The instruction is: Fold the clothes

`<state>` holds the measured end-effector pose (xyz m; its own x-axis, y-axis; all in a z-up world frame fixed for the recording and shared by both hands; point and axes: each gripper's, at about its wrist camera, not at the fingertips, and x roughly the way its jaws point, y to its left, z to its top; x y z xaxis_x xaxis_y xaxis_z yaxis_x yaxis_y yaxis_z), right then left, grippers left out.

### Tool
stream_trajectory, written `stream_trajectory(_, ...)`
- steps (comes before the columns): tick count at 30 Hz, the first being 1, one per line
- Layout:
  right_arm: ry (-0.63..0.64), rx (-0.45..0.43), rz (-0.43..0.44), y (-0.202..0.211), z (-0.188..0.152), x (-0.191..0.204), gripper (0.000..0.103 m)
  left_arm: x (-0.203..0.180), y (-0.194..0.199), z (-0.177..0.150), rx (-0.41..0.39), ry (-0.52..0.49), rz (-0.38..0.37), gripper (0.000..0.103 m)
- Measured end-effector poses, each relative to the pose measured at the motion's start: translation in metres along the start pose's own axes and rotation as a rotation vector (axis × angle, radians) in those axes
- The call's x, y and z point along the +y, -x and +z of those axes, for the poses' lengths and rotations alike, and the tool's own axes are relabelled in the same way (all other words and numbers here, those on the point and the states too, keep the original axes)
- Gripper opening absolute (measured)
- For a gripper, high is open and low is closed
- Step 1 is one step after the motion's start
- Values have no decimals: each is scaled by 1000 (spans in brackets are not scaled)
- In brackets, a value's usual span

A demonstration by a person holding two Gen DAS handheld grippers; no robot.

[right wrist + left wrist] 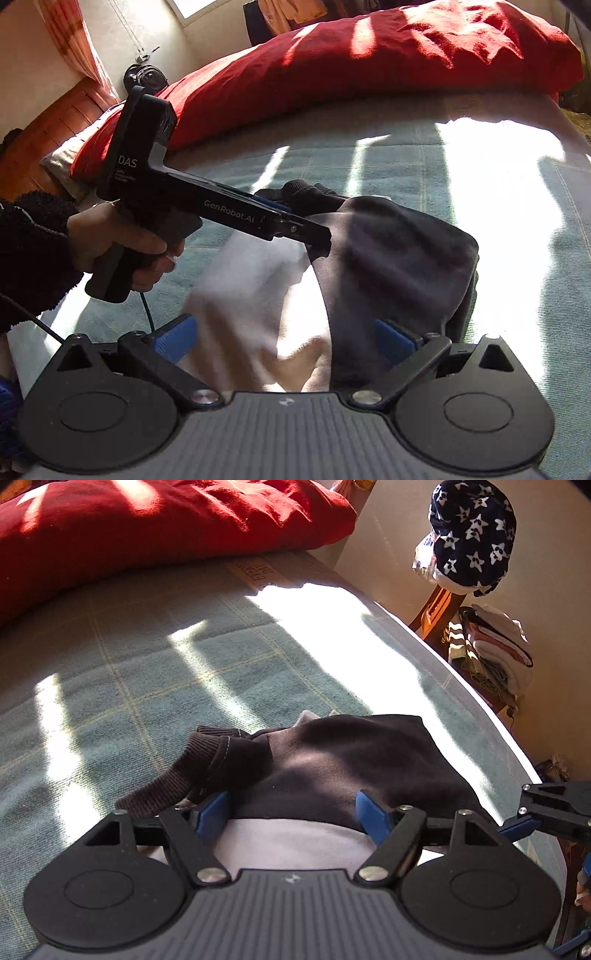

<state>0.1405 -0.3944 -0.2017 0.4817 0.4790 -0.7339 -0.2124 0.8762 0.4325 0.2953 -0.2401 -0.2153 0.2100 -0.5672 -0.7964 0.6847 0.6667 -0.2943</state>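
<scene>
Sunlight falls on the green bed (155,672). Both the left gripper (291,812) and the right gripper (286,339) have fingers spread wide over the dark sweater (332,764), pinching nothing.

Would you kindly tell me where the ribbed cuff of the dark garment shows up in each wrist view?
Left wrist view: the ribbed cuff lies lower left of centre, by the left-hand blue finger.
Right wrist view: the cuff sits centre, just above the left gripper.
Shared landmark: the red duvet.

Black gripper (295,221), blue pads (175,338), fuzzy dark sleeve (29,236)
</scene>
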Motion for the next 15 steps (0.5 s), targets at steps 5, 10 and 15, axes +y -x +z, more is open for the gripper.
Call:
stream_trajectory(5, 63, 132, -264, 0, -31, -17, 103, 2, 0, -1, -7, -2, -16, 76)
stream_trajectory(10, -16, 44, -248, 40, -37, -16, 103, -3, 11, 0, -29, 40, -19, 77)
stream_trajectory(15, 33, -13, -22, 35, -37, 36, 103, -16, 36, 4, -66, 88, -61, 77)
